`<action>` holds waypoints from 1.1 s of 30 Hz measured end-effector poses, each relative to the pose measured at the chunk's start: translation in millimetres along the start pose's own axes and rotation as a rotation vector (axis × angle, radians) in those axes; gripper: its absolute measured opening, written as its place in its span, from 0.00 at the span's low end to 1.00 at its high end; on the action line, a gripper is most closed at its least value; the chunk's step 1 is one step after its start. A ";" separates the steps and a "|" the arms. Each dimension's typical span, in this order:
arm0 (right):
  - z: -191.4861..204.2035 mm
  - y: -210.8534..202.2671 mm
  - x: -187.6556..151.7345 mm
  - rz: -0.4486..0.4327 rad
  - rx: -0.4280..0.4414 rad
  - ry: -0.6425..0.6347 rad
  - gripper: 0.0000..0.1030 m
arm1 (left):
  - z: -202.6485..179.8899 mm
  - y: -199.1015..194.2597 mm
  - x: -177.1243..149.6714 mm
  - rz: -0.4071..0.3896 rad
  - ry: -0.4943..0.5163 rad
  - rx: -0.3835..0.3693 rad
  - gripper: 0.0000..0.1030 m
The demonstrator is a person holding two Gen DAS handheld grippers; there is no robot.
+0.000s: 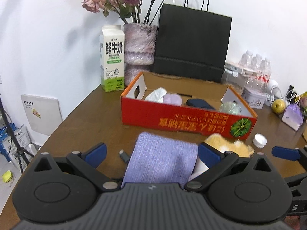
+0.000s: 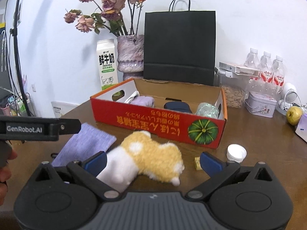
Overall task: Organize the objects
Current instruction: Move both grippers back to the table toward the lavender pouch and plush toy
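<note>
Meanwhile, your left gripper stood spread wide over the purple cloth, holding nothing, and your right gripper gaped likewise around the yellow-and-white plush sock. Both items lay on the brown table, just near of the red box.

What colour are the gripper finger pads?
Blue pads, clearest in the right wrist view.

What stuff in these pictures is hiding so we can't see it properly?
- Purple cloth: left wrist view, near end hidden under the left gripper.
- Plush toy: right wrist view, blurred; face unclear.
- Red box: front wall hides the lower parts of its contents.
- Small gold item: too small to identify.
</note>
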State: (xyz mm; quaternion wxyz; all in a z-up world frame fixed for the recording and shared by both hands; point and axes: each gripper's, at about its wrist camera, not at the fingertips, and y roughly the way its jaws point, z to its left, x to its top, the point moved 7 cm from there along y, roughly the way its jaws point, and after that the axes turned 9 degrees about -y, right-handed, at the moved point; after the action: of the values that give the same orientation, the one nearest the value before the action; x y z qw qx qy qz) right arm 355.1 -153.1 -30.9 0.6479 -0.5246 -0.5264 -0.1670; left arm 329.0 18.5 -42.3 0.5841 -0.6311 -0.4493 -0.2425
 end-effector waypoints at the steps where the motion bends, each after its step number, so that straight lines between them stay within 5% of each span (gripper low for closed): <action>1: 1.6 -1.7 -2.9 0.004 0.001 -0.003 1.00 | 1.2 -1.0 -3.4 0.005 0.002 0.003 1.00; 24: -22.6 -22.6 -57.3 0.041 -0.034 0.066 1.00 | -2.7 23.1 -71.4 0.180 0.150 0.010 1.00; 33: -13.6 -19.3 -60.9 0.053 -0.012 0.042 1.00 | 3.6 26.9 -72.6 0.159 0.108 0.009 1.00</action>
State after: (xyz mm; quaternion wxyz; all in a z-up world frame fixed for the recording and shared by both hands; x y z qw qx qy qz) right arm 323.5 -192.7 -71.9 0.6598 -0.5388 -0.4974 -0.1639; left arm 316.3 3.7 -117.3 0.6275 -0.6483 -0.3668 -0.2269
